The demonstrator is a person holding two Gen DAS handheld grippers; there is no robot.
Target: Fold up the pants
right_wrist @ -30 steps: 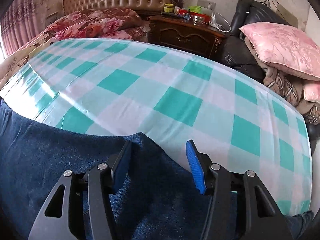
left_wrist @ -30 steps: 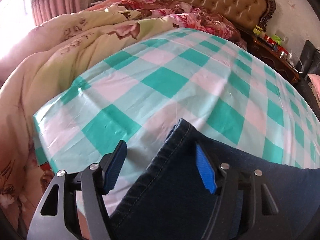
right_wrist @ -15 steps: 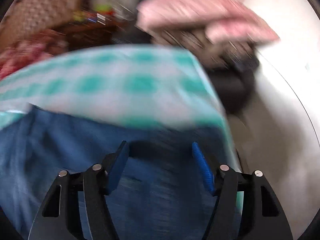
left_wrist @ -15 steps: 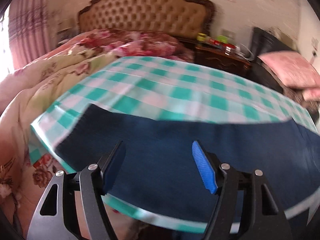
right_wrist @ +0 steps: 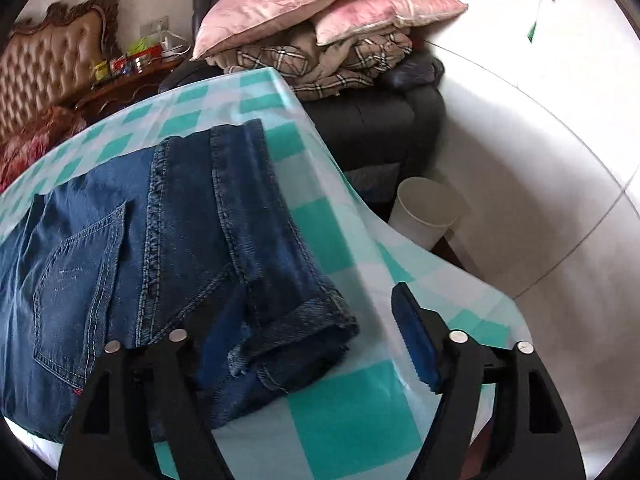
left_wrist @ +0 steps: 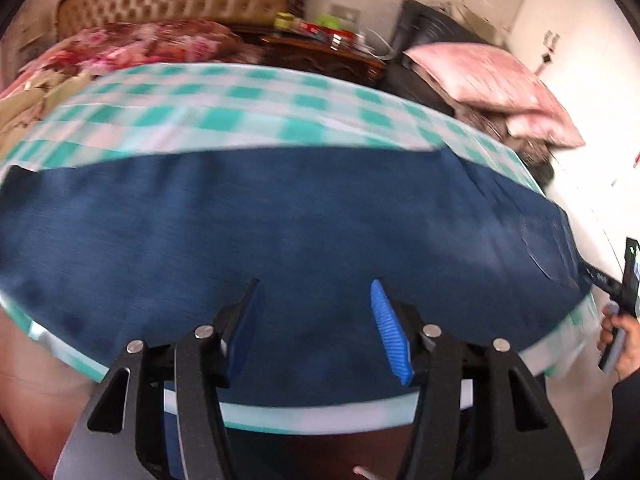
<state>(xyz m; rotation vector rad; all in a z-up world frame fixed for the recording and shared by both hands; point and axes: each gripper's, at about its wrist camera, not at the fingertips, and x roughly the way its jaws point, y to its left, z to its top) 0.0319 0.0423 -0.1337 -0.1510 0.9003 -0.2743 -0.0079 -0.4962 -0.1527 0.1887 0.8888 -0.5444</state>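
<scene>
Left wrist view: left gripper (left_wrist: 316,328), jaws apart and just closing somewhat, nothing clamped, above the jeans (left_wrist: 280,232) spread lengthwise across the checked tablecloth (left_wrist: 224,96); motion blur softens detail. A hand (left_wrist: 624,340) is cut off at the right edge.

Right wrist view: right gripper (right_wrist: 312,340), jaws wide and just opening further, empty; the jeans' folded waist end (right_wrist: 288,332) lies below them, whether touching the left finger is unclear.

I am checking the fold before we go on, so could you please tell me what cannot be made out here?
- Left wrist view: jeans blurred by motion, seams unreadable.
- Right wrist view: waistband cut off by the left edge.
- Nightstand items: too small.
- Right gripper: mostly cut off in left view.
</scene>
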